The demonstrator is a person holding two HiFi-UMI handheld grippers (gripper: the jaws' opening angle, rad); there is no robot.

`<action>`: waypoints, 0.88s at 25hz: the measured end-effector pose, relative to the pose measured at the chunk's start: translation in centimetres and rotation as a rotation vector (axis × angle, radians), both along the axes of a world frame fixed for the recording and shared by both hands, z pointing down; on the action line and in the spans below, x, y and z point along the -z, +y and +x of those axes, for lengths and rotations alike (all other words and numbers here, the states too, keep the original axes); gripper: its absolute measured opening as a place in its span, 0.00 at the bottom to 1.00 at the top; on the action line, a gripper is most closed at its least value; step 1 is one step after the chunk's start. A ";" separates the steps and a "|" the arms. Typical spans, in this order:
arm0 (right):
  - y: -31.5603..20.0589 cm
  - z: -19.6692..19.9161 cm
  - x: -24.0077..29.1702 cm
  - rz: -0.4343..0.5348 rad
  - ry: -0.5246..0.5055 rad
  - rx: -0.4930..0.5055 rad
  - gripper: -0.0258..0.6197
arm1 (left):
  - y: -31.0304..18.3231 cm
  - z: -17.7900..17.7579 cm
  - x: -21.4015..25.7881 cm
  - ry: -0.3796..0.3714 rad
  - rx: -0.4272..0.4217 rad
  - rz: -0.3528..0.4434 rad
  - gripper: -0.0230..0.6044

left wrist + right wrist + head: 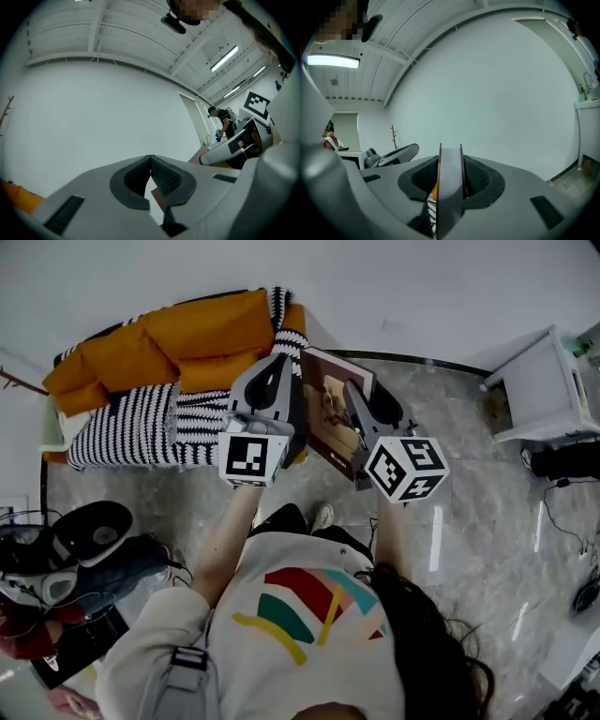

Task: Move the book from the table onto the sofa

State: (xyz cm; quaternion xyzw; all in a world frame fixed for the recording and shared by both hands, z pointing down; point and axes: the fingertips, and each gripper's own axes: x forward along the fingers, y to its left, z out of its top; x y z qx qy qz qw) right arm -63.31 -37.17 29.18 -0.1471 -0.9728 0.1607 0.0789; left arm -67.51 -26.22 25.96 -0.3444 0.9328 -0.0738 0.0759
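The book (330,411), brown-covered, is held upright in the air between my two grippers, in front of the person's chest. My left gripper (284,371) is shut on the book's thin left edge (159,199), its pads (164,176) meeting at the tips. My right gripper (358,399) is shut on the book, whose pale page block (450,187) fills the gap between the jaws. The sofa (187,343) with orange cushions lies just beyond and left of the book. Each gripper appears in the other's view: the right gripper (234,145) and the left gripper (391,154).
A black-and-white striped blanket (131,427) covers the sofa's near side. A white table (544,381) stands at the right. Bags and shoes (84,549) lie on the floor at the left. Another person (222,122) stands far back. A coat rack (393,136) stands by the wall.
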 end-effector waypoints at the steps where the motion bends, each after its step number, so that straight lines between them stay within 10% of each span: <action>1: 1.4 -1.3 -0.6 0.000 0.012 0.038 0.29 | 1.5 -0.7 -0.3 0.004 0.036 0.000 0.05; 11: 24.5 -13.6 -4.0 0.073 0.082 0.384 0.28 | 24.1 -9.6 -2.8 0.003 0.355 0.104 0.05; 22: 49.4 -24.7 -5.3 0.035 0.099 0.532 0.29 | 49.8 -18.9 -4.2 0.048 0.555 0.146 0.05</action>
